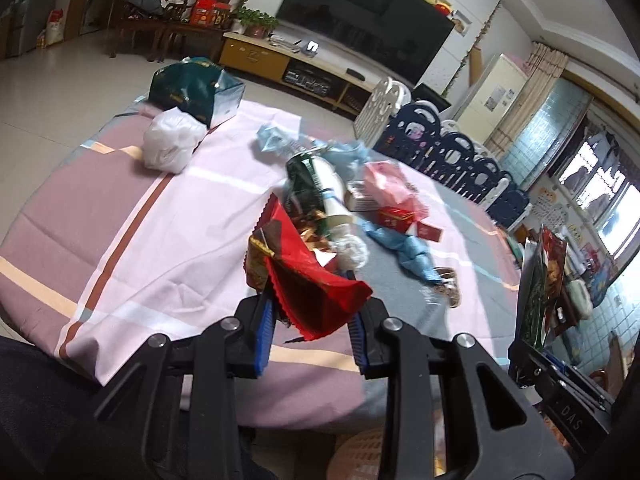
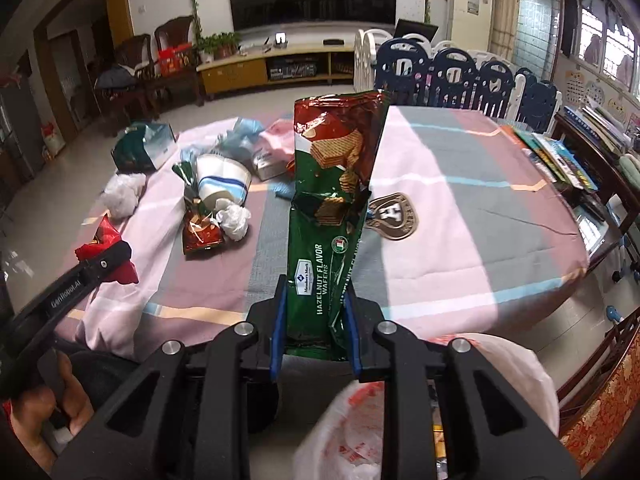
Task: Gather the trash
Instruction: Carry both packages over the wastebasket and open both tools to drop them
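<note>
My left gripper is shut on a crumpled red snack wrapper, held above the near edge of the cloth-covered table. My right gripper is shut on a tall green and red hazelnut wafer bag that stands upright between its blue pads. That bag shows at the right edge of the left wrist view. The left gripper with the red wrapper shows at the left of the right wrist view. A pile of trash lies mid-table: paper cup, wrappers, blue bags, tissue.
A white trash bag with red print hangs open below the right gripper. A white crumpled bag and a green box sit at the table's far left. A gold-brown badge lies on the cloth. Books and a playpen fence stand to the right.
</note>
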`<move>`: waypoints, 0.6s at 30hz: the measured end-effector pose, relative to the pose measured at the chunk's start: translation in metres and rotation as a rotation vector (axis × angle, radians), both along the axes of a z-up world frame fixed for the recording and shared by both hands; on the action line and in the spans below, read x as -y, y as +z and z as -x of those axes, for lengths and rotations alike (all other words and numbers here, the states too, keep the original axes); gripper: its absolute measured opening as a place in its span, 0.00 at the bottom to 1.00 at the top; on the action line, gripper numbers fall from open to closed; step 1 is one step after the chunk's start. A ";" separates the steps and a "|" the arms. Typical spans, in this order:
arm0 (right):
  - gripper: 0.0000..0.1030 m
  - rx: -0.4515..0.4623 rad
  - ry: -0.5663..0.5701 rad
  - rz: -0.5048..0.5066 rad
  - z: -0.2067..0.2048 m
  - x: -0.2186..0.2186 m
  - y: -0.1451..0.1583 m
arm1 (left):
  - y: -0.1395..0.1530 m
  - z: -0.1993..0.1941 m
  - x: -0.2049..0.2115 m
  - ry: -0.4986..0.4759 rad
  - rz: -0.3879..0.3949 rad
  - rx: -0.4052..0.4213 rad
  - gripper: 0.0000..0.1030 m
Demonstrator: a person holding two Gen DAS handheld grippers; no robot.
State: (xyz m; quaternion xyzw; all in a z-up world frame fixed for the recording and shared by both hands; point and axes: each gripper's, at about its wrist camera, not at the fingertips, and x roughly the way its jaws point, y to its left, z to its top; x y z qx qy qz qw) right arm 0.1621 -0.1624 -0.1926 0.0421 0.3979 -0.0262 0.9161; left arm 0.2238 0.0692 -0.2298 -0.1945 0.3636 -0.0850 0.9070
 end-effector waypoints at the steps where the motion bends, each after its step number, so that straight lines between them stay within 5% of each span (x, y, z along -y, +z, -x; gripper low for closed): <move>1: 0.25 0.009 0.000 0.002 0.006 0.005 0.005 | 0.006 0.004 0.001 -0.009 0.008 0.010 0.31; 6: 0.25 0.034 -0.015 0.016 0.050 0.040 0.024 | 0.041 0.033 0.023 -0.087 -0.003 0.071 0.31; 10: 0.25 0.014 -0.035 0.032 0.084 0.065 0.025 | 0.054 0.055 0.058 -0.248 0.051 0.076 0.31; 18: 0.25 -0.085 -0.045 -0.045 0.132 0.104 -0.008 | 0.058 0.082 0.124 -0.445 0.048 0.049 0.31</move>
